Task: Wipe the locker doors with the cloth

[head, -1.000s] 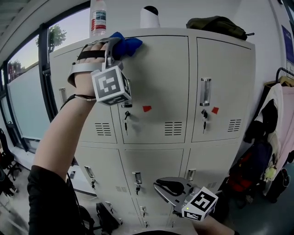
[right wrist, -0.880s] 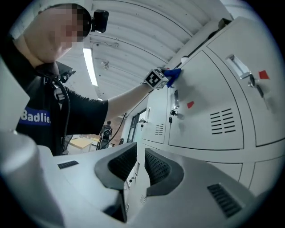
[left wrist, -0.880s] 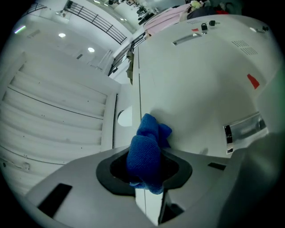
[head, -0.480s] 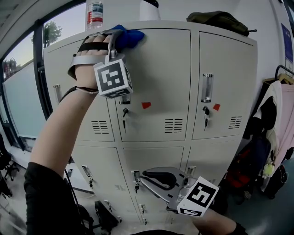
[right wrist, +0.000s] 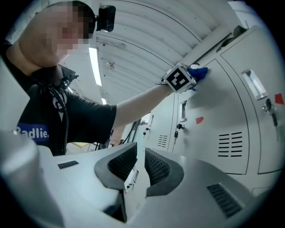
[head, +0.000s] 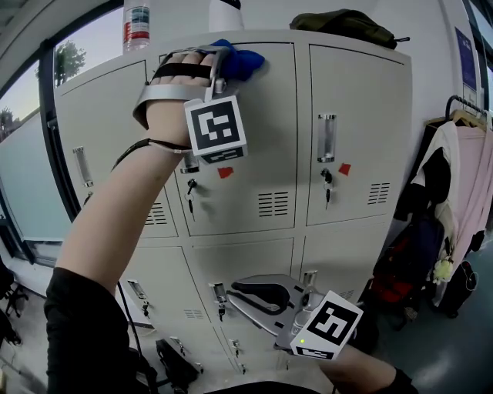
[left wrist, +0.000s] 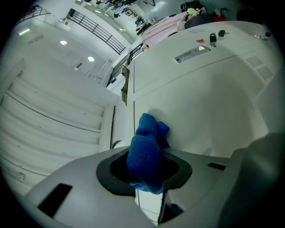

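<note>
While left gripper (head: pixel 222 63) clamps blue cloth (head: pixel 245 63) against top edge of middle locker door (head: pixel 262 131), upper centre of frame, door face stretches below; right gripper (head: pixel 240 297) low, jaws nearly together, empty.

Black tee sleeve (head: pixel 81 323), grey left gripper (left wrist: pixel 144 165) & right gripper (right wrist: pixel 140 165), b/w marker cubes (head: pixel 216 128), black-padded jaws.

The cloth (head: pixel 242 63) sits between the jaws of the left gripper (head: pixel 229 58), against the top of the middle upper door of the lockers (head: pixel 354 115). On top of the lockers, a bottle (head: pixel 136 23) stands to the left and a bag (head: pixel 347 27) lies to the right. The right gripper (head: pixel 250 292) is low, before the lower doors. Clothes (head: pixel 462 177) hang right of the lockers.
</note>
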`<state>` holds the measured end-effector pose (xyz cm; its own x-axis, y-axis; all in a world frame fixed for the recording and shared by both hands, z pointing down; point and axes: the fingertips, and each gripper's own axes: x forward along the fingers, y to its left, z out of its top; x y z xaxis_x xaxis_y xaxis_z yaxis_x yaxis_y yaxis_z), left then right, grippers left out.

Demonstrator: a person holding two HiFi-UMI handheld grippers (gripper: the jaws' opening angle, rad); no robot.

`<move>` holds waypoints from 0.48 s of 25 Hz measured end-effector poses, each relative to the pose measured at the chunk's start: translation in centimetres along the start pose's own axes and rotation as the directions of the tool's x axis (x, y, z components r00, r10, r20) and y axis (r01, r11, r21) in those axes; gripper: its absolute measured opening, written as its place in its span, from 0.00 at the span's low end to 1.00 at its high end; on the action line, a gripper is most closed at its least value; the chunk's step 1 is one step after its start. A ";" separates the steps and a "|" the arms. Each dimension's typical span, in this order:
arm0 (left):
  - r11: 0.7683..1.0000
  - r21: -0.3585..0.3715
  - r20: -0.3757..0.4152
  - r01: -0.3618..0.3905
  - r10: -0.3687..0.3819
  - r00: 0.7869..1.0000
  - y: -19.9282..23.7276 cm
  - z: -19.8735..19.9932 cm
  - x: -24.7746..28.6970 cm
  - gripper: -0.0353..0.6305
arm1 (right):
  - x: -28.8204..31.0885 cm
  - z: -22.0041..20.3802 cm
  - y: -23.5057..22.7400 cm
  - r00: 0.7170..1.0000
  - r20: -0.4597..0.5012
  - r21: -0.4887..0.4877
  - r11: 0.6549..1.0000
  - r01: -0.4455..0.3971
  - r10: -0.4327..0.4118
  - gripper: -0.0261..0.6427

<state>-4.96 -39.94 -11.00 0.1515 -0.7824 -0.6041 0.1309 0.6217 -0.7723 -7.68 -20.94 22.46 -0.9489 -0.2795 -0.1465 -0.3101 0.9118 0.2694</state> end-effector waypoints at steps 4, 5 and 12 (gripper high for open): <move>1.000 0.010 0.033 0.027 -0.027 0.999 -0.1 3.9 0.6 0.22 | -1.4 -0.2 0.0 0.999 -0.007 0.005 0.999 0.033 -0.033 0.12; 0.999 0.009 0.039 0.031 -0.031 0.999 0.0 4.6 0.8 0.22 | -1.8 0.0 -0.1 0.999 -0.007 0.003 0.999 0.040 -0.040 0.12; 0.999 0.008 0.065 0.044 -0.045 0.997 1.2 8.2 2.2 0.22 | -3.2 0.8 -0.2 0.998 -0.010 -0.013 0.998 0.067 -0.067 0.12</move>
<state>3.60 -40.62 -11.62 0.2084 -0.8054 -0.5548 0.1457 0.5865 -0.7967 -4.50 -19.99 22.15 -0.9265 -0.3431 -0.1546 -0.3737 0.8870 0.2711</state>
